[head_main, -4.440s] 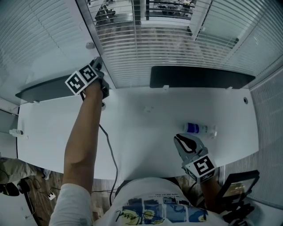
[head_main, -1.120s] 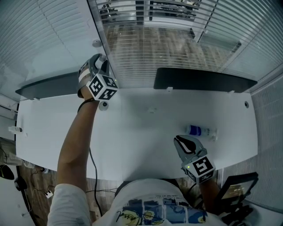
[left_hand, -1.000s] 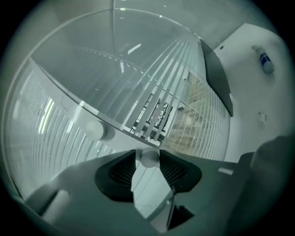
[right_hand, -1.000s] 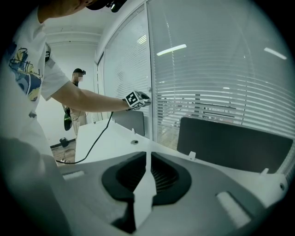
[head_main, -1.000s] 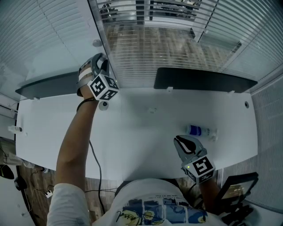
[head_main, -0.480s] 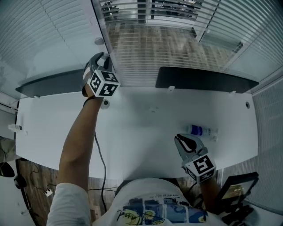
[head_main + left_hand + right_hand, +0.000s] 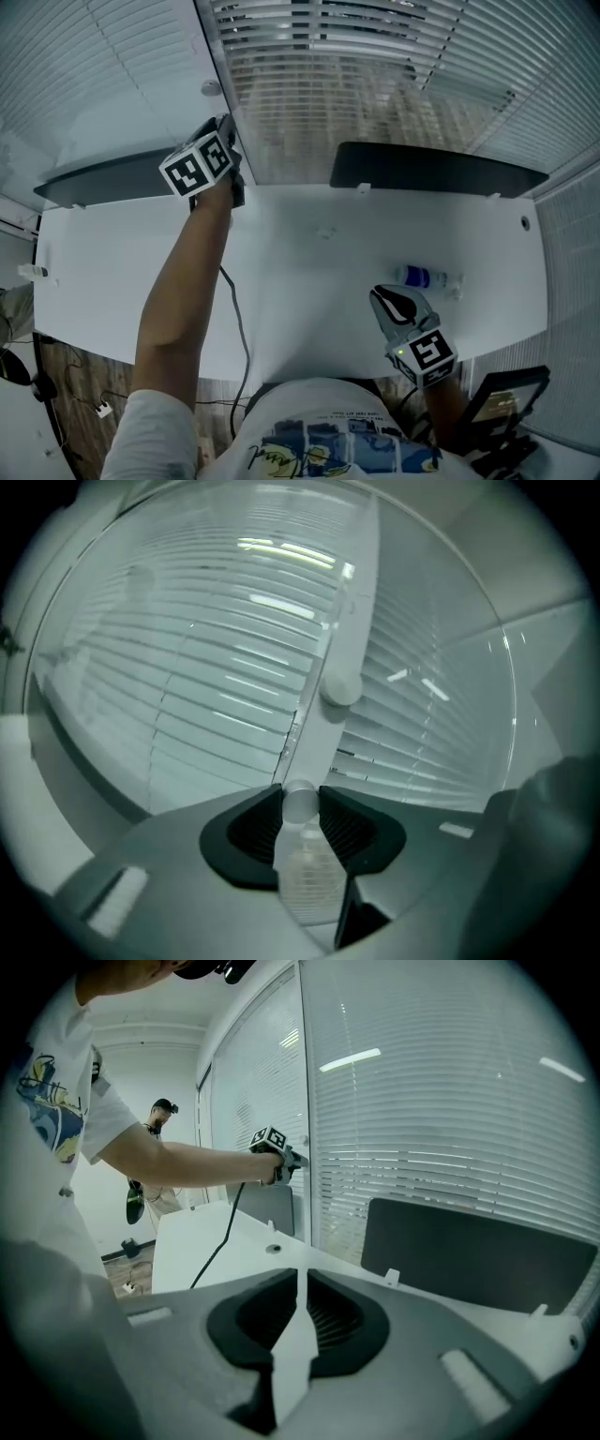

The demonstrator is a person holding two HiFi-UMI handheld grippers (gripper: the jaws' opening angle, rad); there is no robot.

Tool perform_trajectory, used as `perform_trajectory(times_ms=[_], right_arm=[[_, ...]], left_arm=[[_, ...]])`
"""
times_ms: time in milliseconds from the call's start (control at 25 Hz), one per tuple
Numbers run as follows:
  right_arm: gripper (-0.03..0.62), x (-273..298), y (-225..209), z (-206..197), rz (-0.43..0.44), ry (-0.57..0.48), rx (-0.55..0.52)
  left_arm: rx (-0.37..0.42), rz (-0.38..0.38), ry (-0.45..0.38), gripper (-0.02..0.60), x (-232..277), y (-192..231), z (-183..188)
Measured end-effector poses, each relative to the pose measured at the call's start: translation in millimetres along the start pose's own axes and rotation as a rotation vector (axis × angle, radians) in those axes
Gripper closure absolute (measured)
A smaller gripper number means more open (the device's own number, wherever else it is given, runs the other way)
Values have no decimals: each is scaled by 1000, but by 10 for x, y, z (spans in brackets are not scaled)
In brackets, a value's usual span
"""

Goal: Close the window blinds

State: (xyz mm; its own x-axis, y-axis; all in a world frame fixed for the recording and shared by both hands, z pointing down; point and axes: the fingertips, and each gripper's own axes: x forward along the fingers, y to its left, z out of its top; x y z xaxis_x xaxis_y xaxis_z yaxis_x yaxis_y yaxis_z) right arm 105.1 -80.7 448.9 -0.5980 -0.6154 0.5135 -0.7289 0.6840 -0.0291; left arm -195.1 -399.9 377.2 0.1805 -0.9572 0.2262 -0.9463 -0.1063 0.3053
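Room: a white desk (image 7: 300,272) stands against a glass wall hung with slatted window blinds (image 7: 337,84). Two dark panels (image 7: 436,169) stand along its far edge.
Head view, far left: the left gripper (image 7: 225,131) is stretched out past the desk's far edge, right at the window post (image 7: 212,66) beside the middle run of blinds. Floor shows between those slats.
Head view, near right: the right gripper (image 7: 386,298) rests low over the desk's near edge, well apart from the blinds. A small bottle (image 7: 422,277) lies just beyond it.
Left gripper view, grip: the jaws have just been closing and now clamp on the clear wand (image 7: 302,855). Its rounded end sits between the two dark pads.
Left gripper view, background: the post rises straight beyond the wand and carries a round knob (image 7: 339,688). Blind slats fill the glass on both sides, near the jaws but not touching them.
Right gripper view, grip: the jaws stand together with nothing between them, and only a thin slit shows the desk.
Right gripper view, scene: far left, an outstretched arm holds the other gripper at the blinds, with a cable (image 7: 217,1241) hanging from it. Another person (image 7: 159,1147) stands farther back.
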Motion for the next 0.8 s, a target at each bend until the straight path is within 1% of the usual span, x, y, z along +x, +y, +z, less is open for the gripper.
perform_trajectory(times_ms=[120, 160, 200, 240, 280, 360, 440, 480, 520, 560, 640, 720, 760, 800], right_arm=[[572, -3, 0, -21, 2, -4, 4], [572, -4, 4, -25, 2, -1, 2], [572, -3, 7, -23, 2, 2, -2], [572, -1, 9, -16, 1, 4, -6], [572, 2, 10, -9, 0, 4, -9], [572, 10, 10, -6, 1, 5, -9], [572, 9, 7, -4, -1, 9, -10], [572, 7, 6, -2, -1, 10, -10], [572, 7, 5, -4, -1, 10, -11], [572, 7, 4, -4, -1, 9, -12], [572, 5, 5, 3, -2, 9, -12], [572, 1, 9, -1, -1, 10, -11], [572, 2, 13, -9, 1, 10, -10], [572, 5, 16, -16, 4, 10, -9]], left_arm=[[-241, -63, -31, 451, -12, 29, -3], [-306, -80, -39, 451, -14, 38, -4], [-347, -93, -45, 451, -14, 43, -4], [-361, -101, -48, 451, -10, 43, -2], [-350, -106, -48, 451, -6, 41, 2], [-283, -106, -40, 449, 0, 31, 7], [-165, -86, -19, 446, -1, 17, 5], [-82, -65, -7, 445, -6, 14, 9], [18, -35, 3, 428, -17, 16, 25], [135, -2, 10, 408, -33, 17, 51], [402, 52, 18, 380, -62, -22, 93], [669, 77, 20, 380, -76, -124, 88], [787, 84, 20, 380, -77, -180, 74], [888, 92, 22, 382, -75, -224, 57]])
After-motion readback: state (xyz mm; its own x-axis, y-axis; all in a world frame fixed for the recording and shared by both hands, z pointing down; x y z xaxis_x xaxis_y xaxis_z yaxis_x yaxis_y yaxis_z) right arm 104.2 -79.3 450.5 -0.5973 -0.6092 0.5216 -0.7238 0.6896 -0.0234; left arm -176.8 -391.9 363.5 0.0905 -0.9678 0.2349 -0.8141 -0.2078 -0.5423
